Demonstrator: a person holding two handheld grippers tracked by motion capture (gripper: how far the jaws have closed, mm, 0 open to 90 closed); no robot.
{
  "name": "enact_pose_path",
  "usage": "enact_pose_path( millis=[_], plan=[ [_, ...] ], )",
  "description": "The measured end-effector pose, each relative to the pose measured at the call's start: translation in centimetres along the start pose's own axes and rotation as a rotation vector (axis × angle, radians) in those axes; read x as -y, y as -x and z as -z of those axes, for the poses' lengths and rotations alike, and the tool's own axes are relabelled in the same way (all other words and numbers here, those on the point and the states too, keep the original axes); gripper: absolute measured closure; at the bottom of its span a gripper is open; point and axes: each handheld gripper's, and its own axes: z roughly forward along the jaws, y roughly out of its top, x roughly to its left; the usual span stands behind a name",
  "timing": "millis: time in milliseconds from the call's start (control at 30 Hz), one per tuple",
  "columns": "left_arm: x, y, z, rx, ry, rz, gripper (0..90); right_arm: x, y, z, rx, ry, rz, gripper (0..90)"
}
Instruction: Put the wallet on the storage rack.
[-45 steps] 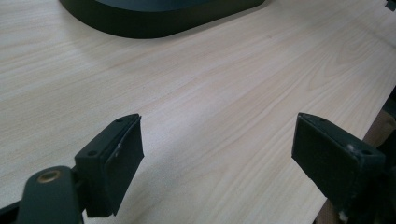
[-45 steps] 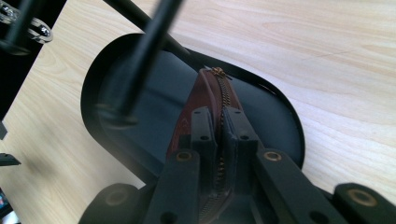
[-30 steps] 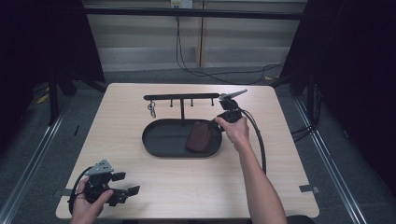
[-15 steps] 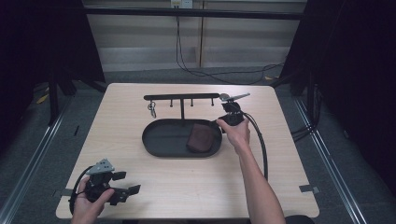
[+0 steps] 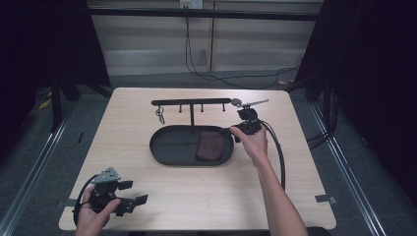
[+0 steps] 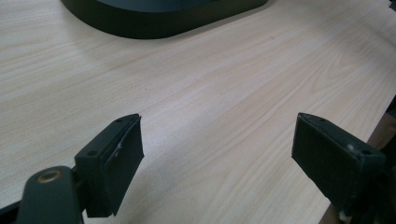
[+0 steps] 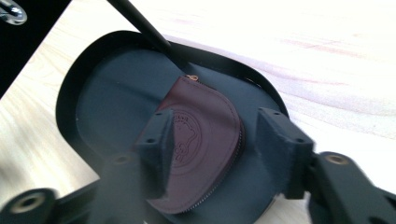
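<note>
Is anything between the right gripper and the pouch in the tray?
Nothing visible. The right gripper hangs just above the brown pouch, which lies flat in the black tray. Its jaws have just been opening and stand apart, with no thing between them. The rack's post stands beyond the pouch.

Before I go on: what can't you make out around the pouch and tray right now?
- Pouch, right gripper view: its near edge sits behind the right gripper jaws, which have just been opening.
- Small item on the rack, high view: too small to identify.
- Tray, left gripper view: cut off by the top edge.
</note>
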Motion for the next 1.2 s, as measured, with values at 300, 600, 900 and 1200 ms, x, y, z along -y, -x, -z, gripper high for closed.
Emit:
enact_pose_path(
  millis=[300, 600, 900, 1200],
  plan=[
    [-0.1, 0.0, -0.1, 0.0, 0.005, 0.002, 16.4, 1.2, -0.1, 1.8, -0.006, 0.038, 0.01, 27.0],
    [0.0, -0.1, -0.1, -0.007, 0.006, 0.014, 16.7, 2.8, -0.2, 3.7, -0.009, 0.082, 0.047, 16.8],
    [0.1, -0.2, 0.1, -0.01, 0.012, 0.026, 16.7, 5.6, 0.3, 5.8, 0.019, 0.118, 0.055, 15.0],
    [0.2, -0.4, 0.2, -0.013, 0.016, 0.035, 17.0, 9.6, 0.4, 7.4, 0.06, 0.148, 0.079, 15.8]
  ],
)
